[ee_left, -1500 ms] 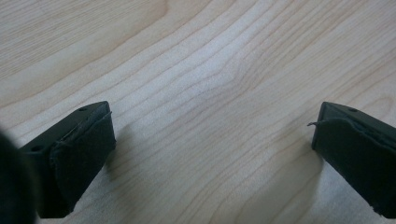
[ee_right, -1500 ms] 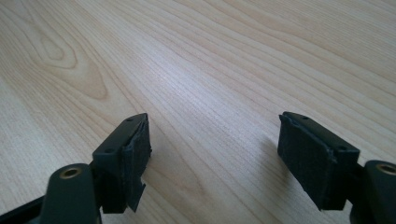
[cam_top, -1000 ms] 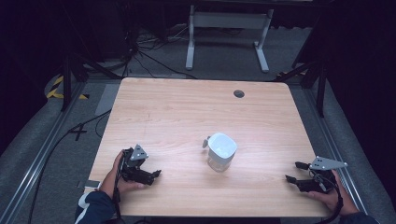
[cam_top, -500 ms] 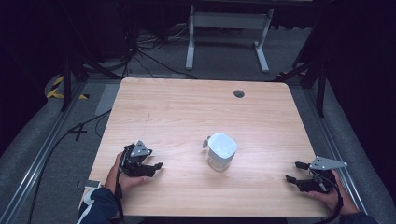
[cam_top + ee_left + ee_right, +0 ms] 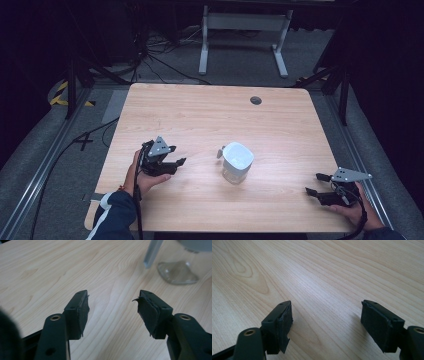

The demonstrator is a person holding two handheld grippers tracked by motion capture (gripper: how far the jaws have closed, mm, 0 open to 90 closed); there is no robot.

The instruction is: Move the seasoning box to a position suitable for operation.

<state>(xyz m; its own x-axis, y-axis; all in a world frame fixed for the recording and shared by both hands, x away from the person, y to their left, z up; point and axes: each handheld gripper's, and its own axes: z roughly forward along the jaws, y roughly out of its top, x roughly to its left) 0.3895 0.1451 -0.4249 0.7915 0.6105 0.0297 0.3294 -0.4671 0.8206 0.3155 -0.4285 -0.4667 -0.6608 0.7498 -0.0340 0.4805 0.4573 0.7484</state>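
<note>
Where held: both low over desk [image 5: 210, 115]
Left gripper [image 5: 176, 155]: jaws apart, empty
Right gripper [image 5: 316, 184]: jaws apart, empty
Cup [image 5: 237, 161]: upright, between them

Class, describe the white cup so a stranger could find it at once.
Start at the wooden table. Right of its middle, between the two hand-held tongs, stands the white cup. It is the one container on the tabletop, with a squarish white rim, a clear base and a small handle.

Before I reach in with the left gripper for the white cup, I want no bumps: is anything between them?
Nothing visible. Only bare table lies between the open left gripper and the white cup, which stands apart from it near the table's middle.
</note>
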